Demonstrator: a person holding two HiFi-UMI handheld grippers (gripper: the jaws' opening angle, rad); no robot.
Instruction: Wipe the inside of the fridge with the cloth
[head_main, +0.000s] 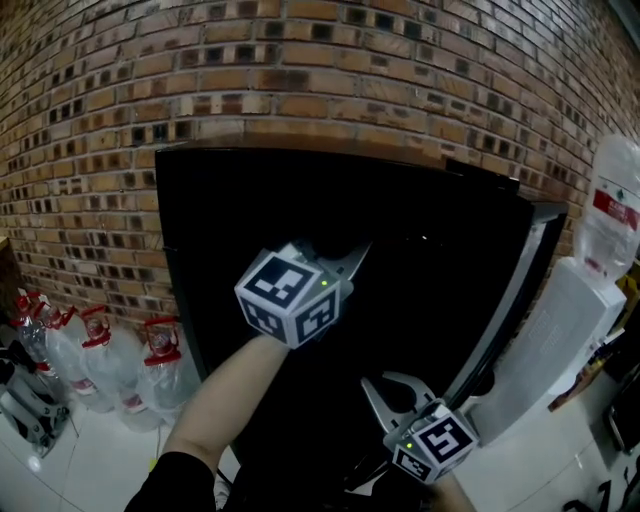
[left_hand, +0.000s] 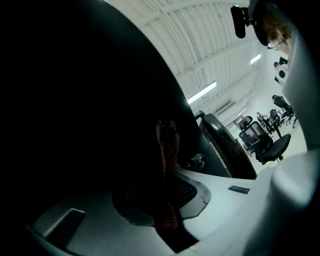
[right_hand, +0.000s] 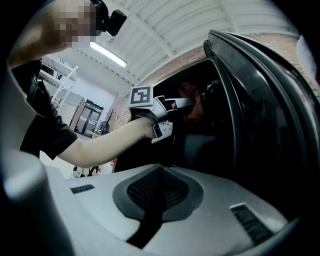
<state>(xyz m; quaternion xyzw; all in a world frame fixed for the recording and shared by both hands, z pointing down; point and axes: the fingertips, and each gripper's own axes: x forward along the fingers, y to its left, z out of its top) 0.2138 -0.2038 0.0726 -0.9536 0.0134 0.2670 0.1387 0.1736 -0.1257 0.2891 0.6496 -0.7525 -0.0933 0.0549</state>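
Fridge (head_main: 430, 215): interior too dark to read. Left gripper (head_main: 356, 254): jaws clamped on reddish cloth (left_hand: 167, 142), mostly lost in shadow. Right gripper (head_main: 383, 386): jaws together, empty

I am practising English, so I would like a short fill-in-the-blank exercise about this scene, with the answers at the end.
The cloth is clamped in the claw of the person's ____ hand.
The right claw is shut and holds ____.
The wall behind the fridge is built of ____.
The fridge door stands ____.
Missing words: left; nothing; brick; open.
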